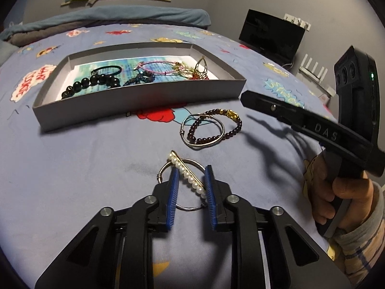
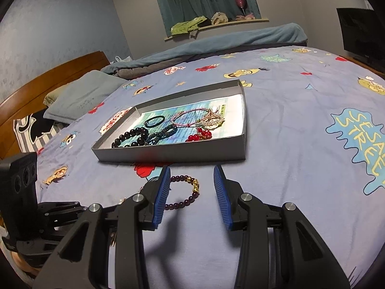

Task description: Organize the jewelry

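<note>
in the lower middle of the left wrist view, the left tool [image 1: 191, 183] has its blue pads on both sides of a white pearl bar pin [image 1: 189, 174] and a thin silver ring [image 1: 184, 185] on the blue cartoon-print bed sheet [image 1: 84, 168]; i cannot tell if the pads already press it. in the right wrist view the right tool [image 2: 191, 193] is open and holds nothing, above a dark purple bead bracelet with gold charm [image 2: 186, 192]. the shallow grey cardboard tray [image 1: 144, 104] with more jewelry lies in the upper middle.

Cartoon-print bed sheet [image 1: 96, 159] — grey tray [image 1: 144, 96], loose bracelets [image 1: 211, 127].
</note>
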A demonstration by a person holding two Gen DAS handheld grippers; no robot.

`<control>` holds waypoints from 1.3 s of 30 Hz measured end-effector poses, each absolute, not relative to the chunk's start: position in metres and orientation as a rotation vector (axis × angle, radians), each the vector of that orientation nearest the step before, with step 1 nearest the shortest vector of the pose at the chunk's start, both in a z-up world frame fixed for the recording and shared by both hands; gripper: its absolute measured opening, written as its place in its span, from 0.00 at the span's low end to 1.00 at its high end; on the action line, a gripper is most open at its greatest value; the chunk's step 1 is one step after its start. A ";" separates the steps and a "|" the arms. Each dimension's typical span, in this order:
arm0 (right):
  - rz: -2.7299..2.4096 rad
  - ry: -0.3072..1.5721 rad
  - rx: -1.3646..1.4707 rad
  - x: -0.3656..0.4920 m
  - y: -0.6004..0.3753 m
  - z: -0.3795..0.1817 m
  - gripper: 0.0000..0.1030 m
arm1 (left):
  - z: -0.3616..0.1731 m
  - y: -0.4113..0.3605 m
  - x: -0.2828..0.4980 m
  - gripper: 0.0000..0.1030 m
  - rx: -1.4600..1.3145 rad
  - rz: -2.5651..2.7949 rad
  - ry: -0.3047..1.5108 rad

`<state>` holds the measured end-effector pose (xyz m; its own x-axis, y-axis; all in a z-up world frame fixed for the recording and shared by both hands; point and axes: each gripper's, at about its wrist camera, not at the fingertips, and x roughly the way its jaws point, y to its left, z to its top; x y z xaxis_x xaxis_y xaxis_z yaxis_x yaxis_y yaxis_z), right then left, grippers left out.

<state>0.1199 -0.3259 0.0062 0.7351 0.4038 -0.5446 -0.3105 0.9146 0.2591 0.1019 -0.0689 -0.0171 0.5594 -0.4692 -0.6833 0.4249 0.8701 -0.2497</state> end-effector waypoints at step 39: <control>0.439 0.749 -0.301 0.123 -0.231 -0.017 0.51 | 0.000 0.022 0.117 0.06 -0.186 -0.417 0.721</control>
